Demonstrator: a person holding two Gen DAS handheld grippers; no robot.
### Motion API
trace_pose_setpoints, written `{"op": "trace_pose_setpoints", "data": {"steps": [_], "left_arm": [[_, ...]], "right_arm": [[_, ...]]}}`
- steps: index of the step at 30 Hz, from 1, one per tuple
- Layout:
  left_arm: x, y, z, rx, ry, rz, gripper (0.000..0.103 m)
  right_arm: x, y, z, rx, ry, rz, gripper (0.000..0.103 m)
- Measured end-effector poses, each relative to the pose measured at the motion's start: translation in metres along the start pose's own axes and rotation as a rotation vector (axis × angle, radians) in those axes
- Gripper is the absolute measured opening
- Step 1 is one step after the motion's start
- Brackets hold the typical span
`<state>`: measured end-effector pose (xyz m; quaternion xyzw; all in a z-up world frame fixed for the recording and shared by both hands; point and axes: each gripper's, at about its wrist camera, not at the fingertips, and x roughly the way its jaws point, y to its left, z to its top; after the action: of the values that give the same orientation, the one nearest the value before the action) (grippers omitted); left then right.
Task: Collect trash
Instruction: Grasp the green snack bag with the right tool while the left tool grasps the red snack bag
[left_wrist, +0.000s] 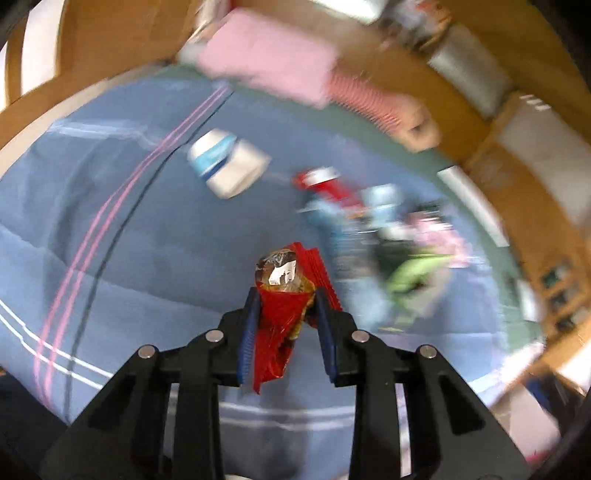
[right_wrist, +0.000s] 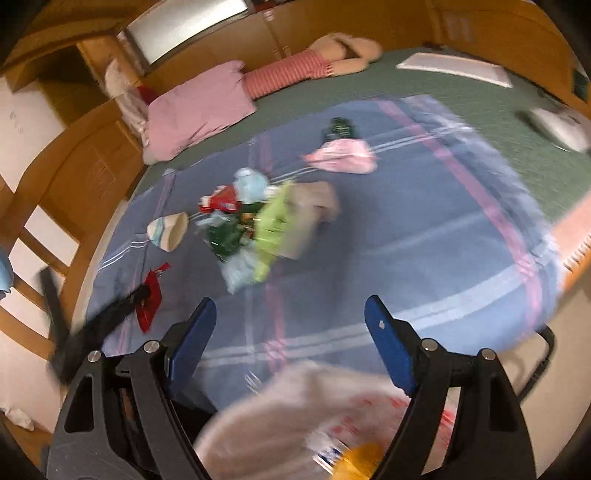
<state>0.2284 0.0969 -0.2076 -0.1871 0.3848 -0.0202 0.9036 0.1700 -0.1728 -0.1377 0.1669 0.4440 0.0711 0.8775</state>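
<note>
My left gripper (left_wrist: 285, 295) is shut on a crumpled red foil wrapper (left_wrist: 280, 317) and holds it above the blue blanket (left_wrist: 129, 240). In the right wrist view the left gripper (right_wrist: 142, 295) and the red wrapper (right_wrist: 149, 301) show blurred at the left. My right gripper (right_wrist: 291, 306) is open with nothing between its fingers. A white plastic bag (right_wrist: 295, 417) with trash in it hangs just below it. A pile of wrappers (right_wrist: 243, 225) lies in the middle of the blanket. A white and blue paper cup (right_wrist: 168, 230) lies on its side; it also shows in the left wrist view (left_wrist: 227, 162).
A pink wrapper (right_wrist: 341, 157) and a dark green packet (right_wrist: 340, 129) lie farther back on the blanket. A pink pillow (right_wrist: 199, 107) and a striped doll (right_wrist: 295, 70) lie by the wooden headboard (right_wrist: 92, 155). A white pad (right_wrist: 454, 68) lies on the green sheet.
</note>
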Motion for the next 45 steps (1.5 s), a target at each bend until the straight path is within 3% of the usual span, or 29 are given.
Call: {"op": "trace_pose_setpoints", "data": {"steps": [2,4,9,12,13,14,16,21,23,25,27,28,30,31,33,34,35,38,45], "left_arm": [[-0.017,-0.018,-0.016,0.065,-0.046,-0.013,0.031],[-0.021,-0.023,-0.027,0.085,-0.039,-0.005,0.031],[-0.003,-0.012,-0.025,-0.021,0.007,0.021,0.031],[-0.002,-0.017,-0.028,0.023,-0.006,0.033,0.031],[-0.001,-0.020,-0.028,0.041,-0.011,0.034,0.031],[-0.004,-0.021,-0.029,0.044,-0.011,0.034,0.031],[-0.002,-0.019,-0.029,0.031,-0.001,0.033,0.031],[0.004,-0.013,-0.029,0.001,0.023,0.029,0.032],[0.005,-0.013,-0.029,-0.002,0.027,0.029,0.032],[0.007,-0.012,-0.028,-0.007,0.033,0.030,0.032],[0.009,-0.013,-0.029,-0.002,0.037,0.038,0.032],[0.010,-0.014,-0.029,0.005,0.038,0.043,0.032],[0.011,-0.015,-0.029,0.011,0.039,0.050,0.032],[0.010,-0.015,-0.030,0.012,0.039,0.052,0.033],[0.011,-0.015,-0.029,0.010,0.040,0.054,0.033],[0.012,-0.014,-0.029,0.009,0.040,0.055,0.033],[0.012,-0.015,-0.029,0.010,0.041,0.056,0.033],[0.015,-0.017,-0.030,0.022,0.052,0.058,0.033],[0.015,-0.015,-0.029,0.016,0.051,0.057,0.033]], "right_arm": [[0.026,0.022,0.017,-0.026,0.011,0.007,0.081],[0.055,0.046,0.036,-0.051,0.025,0.003,0.081],[0.137,0.085,0.065,-0.028,0.151,-0.043,0.081],[0.169,0.090,0.064,-0.026,0.209,-0.089,0.080],[0.175,0.091,0.063,-0.036,0.215,-0.107,0.059],[0.175,0.092,0.060,-0.048,0.216,-0.117,0.026],[0.169,0.087,0.055,-0.052,0.226,-0.093,0.016],[0.106,0.073,0.040,-0.163,0.170,0.019,0.015],[0.083,0.062,0.035,-0.195,0.153,0.020,0.015],[0.062,0.051,0.031,-0.272,0.133,-0.048,0.015],[0.058,0.044,0.021,-0.425,0.142,-0.223,0.015],[0.062,0.040,0.016,-0.457,0.163,-0.262,0.015],[0.077,0.024,0.007,-0.449,0.282,-0.244,0.015],[0.081,0.018,0.005,-0.437,0.318,-0.219,0.022],[0.081,0.011,0.002,-0.418,0.321,-0.160,0.052],[0.075,0.007,0.003,-0.389,0.282,-0.137,0.077],[0.069,0.001,0.007,-0.335,0.235,-0.107,0.083],[0.069,-0.022,0.019,-0.117,0.215,-0.002,0.083],[0.101,-0.044,0.020,0.142,0.252,-0.028,0.083]]}}
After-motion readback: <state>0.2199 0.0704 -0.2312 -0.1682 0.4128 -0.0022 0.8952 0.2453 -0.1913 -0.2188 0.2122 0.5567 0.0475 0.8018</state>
